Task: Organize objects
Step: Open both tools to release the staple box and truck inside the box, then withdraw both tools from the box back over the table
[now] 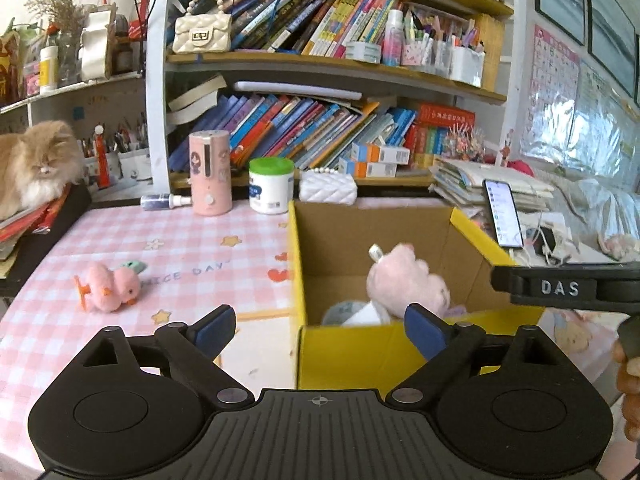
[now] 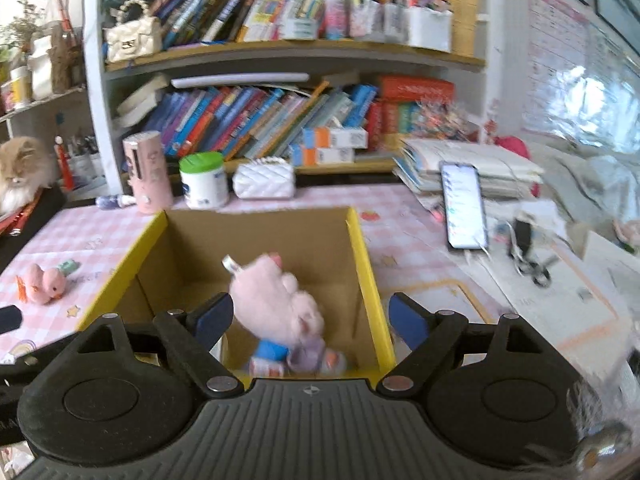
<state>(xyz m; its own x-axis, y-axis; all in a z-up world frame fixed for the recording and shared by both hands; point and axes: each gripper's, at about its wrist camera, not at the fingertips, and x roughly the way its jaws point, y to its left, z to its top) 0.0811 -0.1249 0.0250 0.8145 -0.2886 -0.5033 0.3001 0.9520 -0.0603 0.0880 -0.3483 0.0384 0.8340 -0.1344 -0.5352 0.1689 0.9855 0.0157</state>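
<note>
A yellow cardboard box [image 1: 472,232] stands open on the pink checked tablecloth; it also shows in the right wrist view [image 2: 360,248]. A pink plush toy [image 1: 404,280] lies inside it, seen in the right wrist view [image 2: 276,300] among other small items. A pink plush duck [image 1: 110,286] lies on the cloth left of the box, also in the right wrist view [image 2: 42,286]. My left gripper [image 1: 320,330] is open and empty at the box's near wall. My right gripper [image 2: 310,318] is open and empty over the box's near edge.
A pink cylinder [image 1: 210,172], a green-lidded tub [image 1: 271,186] and a white quilted pouch [image 1: 328,188] stand behind the box. A phone [image 1: 503,214] leans at the right by paper stacks. A cat [image 1: 34,164] sits at the far left. Bookshelves fill the back.
</note>
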